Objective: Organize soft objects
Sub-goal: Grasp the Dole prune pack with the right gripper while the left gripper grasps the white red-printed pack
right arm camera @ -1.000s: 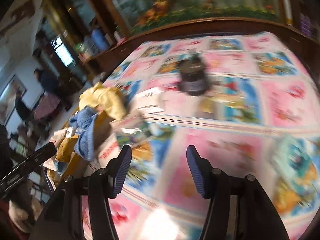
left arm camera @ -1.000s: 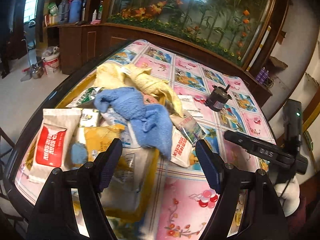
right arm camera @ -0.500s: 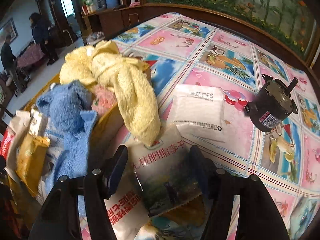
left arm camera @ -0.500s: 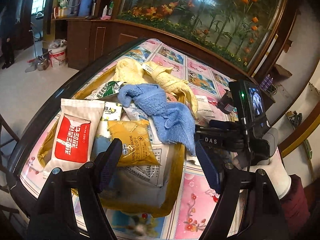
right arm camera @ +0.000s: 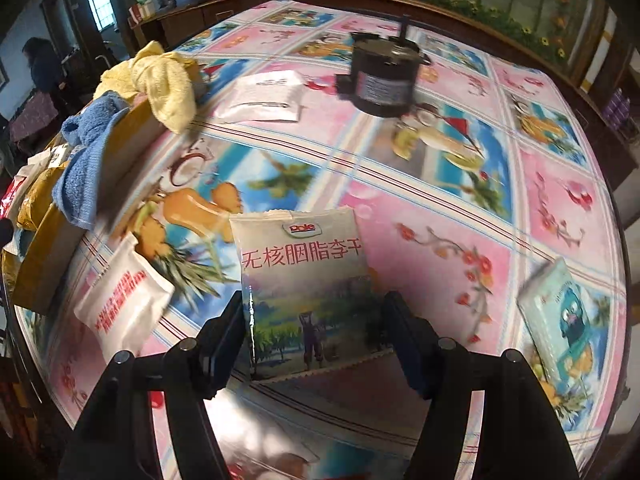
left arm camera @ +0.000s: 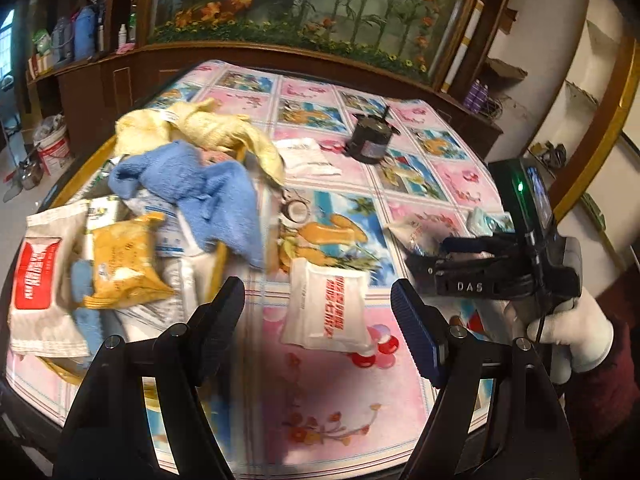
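A yellow tray [left arm camera: 218, 268] at the table's left holds a blue towel [left arm camera: 192, 188], a yellow towel [left arm camera: 208, 128], a yellow packet [left arm camera: 120, 260] and a red-and-white packet [left arm camera: 40, 276]. A white packet with red print [left arm camera: 328, 304] lies on the tablecloth between the fingers of my open, empty left gripper [left arm camera: 318, 312]. My right gripper [right arm camera: 316, 328] is shut on a Dole snack packet [right arm camera: 308, 280], held above the table; it also shows in the left wrist view [left arm camera: 424, 268].
A black motor [right arm camera: 380, 80] stands at the far middle. A white pouch [right arm camera: 264, 98] lies beside it. A teal packet [right arm camera: 560, 312] lies at the right. The white and red packet also shows in the right wrist view [right arm camera: 120, 304]. The table edge is close in front.
My right gripper has closed on the Dole packet and carried it right, away from the tray. My left gripper has swung right, from over the tray to over the white packet.
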Tool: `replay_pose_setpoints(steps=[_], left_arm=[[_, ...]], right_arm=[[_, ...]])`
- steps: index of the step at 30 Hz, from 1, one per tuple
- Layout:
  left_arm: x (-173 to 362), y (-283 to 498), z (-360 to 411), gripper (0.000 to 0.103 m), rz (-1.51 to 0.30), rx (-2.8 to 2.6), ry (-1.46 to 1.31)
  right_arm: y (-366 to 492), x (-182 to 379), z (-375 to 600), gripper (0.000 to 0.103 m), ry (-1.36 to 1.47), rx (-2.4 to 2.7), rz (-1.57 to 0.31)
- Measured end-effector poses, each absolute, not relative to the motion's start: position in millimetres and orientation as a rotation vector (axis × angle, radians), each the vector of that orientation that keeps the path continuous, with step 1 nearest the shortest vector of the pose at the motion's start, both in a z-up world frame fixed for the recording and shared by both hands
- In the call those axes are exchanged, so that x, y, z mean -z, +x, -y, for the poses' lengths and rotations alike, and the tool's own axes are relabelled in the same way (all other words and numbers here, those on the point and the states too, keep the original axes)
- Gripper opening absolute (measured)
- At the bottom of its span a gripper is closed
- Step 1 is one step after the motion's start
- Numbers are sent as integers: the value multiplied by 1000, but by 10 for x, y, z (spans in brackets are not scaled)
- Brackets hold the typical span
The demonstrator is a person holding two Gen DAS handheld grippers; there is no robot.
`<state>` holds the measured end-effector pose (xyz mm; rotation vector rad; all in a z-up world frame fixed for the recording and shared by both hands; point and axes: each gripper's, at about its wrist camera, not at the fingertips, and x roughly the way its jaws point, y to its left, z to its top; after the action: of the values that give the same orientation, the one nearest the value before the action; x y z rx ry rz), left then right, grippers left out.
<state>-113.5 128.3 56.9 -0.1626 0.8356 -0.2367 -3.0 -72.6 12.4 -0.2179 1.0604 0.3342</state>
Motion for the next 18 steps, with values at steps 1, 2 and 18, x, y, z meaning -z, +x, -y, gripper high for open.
replay_pose_setpoints(steps=[1, 2, 18], left_arm=[[-516, -1111, -1196, 76, -854, 248, -144], [-462, -1079, -1119, 76, -872, 252, -124], [-4, -598, -732, 91, -1005, 261, 45]], right_arm=[[-28, -128, 807, 70, -209, -321, -1063], [-38, -130, 891, 71, -200, -309, -1064], [33, -132, 936, 77, -163, -319, -1032]])
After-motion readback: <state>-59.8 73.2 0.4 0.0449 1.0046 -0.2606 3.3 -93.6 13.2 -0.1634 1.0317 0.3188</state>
